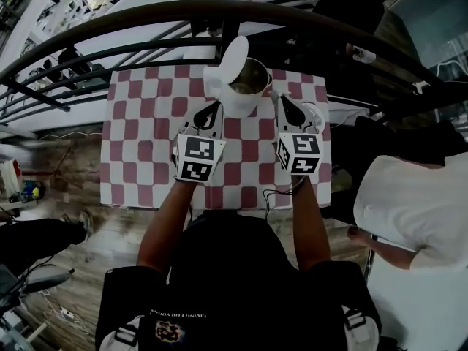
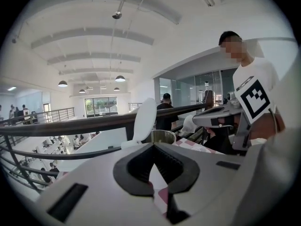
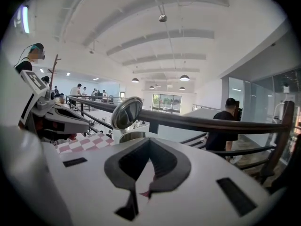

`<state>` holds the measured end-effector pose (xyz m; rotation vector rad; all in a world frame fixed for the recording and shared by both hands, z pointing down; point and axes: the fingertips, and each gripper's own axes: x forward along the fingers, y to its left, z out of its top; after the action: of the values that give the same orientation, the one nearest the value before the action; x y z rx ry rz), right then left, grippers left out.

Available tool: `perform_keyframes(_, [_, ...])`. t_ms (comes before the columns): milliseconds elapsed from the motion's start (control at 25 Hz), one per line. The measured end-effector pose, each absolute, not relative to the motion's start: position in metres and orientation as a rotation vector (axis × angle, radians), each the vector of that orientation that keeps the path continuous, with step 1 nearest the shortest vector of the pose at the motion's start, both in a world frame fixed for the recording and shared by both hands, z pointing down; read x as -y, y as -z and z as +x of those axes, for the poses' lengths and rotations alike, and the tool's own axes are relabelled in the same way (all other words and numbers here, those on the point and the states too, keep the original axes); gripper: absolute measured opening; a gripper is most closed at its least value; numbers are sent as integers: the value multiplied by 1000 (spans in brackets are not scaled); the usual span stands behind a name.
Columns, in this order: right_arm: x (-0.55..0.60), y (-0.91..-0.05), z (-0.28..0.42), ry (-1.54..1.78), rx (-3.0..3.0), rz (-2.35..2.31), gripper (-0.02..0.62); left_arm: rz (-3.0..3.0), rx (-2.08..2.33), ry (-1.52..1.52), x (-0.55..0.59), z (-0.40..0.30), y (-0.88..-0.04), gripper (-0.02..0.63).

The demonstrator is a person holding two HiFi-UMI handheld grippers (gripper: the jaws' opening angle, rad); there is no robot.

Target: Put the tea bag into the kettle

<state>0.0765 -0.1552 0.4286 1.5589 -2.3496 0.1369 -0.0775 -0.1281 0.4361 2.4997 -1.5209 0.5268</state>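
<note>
Left tool: jaws together with the tips meeting. I can make out nothing clamped, and only the bench's checked cloth shows through the hollow between the pads. It sits just left of the kettle, on the near side.

Risk, left: my tip is close to the kettle's wall. I judge that a careless forward push would shove or tip the kettle toward the rail behind it.

Kettle: upright at the far edge of the bench, between my two tools, with its mouth open.

Lid: raised and leaning toward the kettle's far left.

Risk, lid: a knock from the left tool could drop it shut over the mouth and block the way in.

Tea bag: I cannot find it in any view. It is not on the cloth around the kettle and not in either tool. The kettle's inside is too dim to tell whether it is in there.

Risk, task: if the bag is not in the kettle, I have lost track of it. With both tools closed on nothing, any reach would be blind.

Right tool: jaws together and tips meeting, with only a sliver of cloth showing between the pads. It sits just right of the kettle, very near its rim.

Risk, right: a jaw opening here could catch the rim and drag the kettle sideways.

Person: standing well right of the kettle, beside the bench. A wide swing of my right arm could meet them.
</note>
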Motion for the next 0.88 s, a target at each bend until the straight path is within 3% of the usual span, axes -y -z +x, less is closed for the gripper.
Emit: perform_keyframes(880, [196, -438, 10, -122, 2427, 1408, 17, 2301, 1746, -493, 124, -173, -443, 3])
